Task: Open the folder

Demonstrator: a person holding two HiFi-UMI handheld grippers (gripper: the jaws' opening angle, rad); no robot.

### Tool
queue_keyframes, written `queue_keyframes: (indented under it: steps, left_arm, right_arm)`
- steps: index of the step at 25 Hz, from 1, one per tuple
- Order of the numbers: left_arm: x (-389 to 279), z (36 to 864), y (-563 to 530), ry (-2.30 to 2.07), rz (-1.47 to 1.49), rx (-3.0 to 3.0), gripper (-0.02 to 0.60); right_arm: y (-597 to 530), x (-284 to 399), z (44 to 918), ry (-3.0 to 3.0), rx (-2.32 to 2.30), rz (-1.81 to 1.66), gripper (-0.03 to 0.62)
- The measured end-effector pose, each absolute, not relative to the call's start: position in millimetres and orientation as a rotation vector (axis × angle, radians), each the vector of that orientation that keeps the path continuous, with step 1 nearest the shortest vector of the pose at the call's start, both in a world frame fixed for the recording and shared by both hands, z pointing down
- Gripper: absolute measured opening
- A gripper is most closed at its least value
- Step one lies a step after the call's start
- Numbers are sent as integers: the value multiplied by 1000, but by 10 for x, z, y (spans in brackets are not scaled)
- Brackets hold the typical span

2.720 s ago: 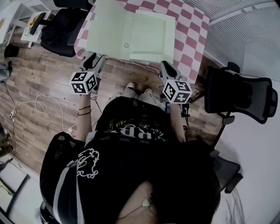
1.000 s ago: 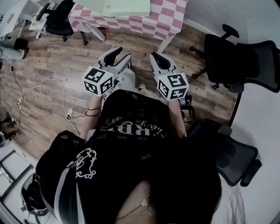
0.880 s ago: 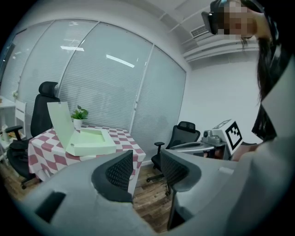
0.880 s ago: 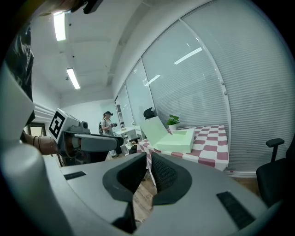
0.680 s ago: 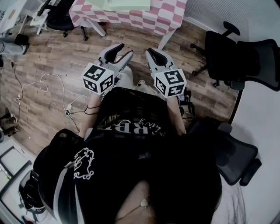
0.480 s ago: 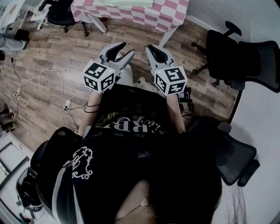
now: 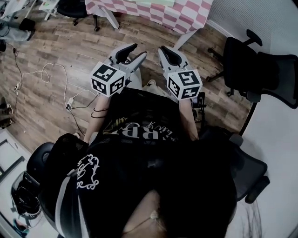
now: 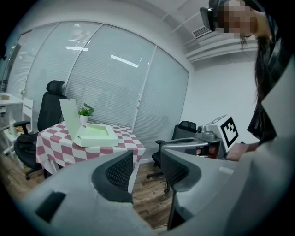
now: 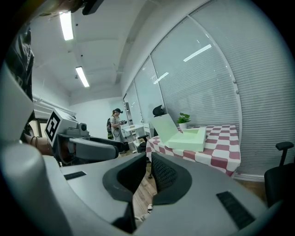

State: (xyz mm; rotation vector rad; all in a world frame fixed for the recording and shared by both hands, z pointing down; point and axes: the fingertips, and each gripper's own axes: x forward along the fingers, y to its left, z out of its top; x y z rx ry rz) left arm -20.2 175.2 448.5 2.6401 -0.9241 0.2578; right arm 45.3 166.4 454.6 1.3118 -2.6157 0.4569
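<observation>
The pale green folder lies on the pink checked table with its lid standing up; the right gripper view shows it too, folder. Both grippers hang over the wooden floor, well back from the table. My left gripper is open, a clear gap between its black pads, nothing in it. My right gripper is shut and empty, its pads all but meeting. The two are side by side, pointing toward the table.
Black office chairs stand to the right, one more behind the table. Cables trail over the floor at left. A potted plant sits on the table. A person stands far back by desks.
The table has slid toward the top edge of the head view as the person backed away from it. Both grippers came back along with the person, still side by side, jaws unchanged.
</observation>
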Motion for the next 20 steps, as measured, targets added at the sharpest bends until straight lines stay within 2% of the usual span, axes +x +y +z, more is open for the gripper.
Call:
queue_keyframes:
  steps: [8,20]
  left_arm:
    - [-289,4505,1705,-959,244,2610,183]
    - [-33,4528,1663,-909,270,2625,183]
  right_arm:
    - [1631,365,4587,-2620,1263,462,38]
    - [1576,610,4633,-2593,1300,478,38]
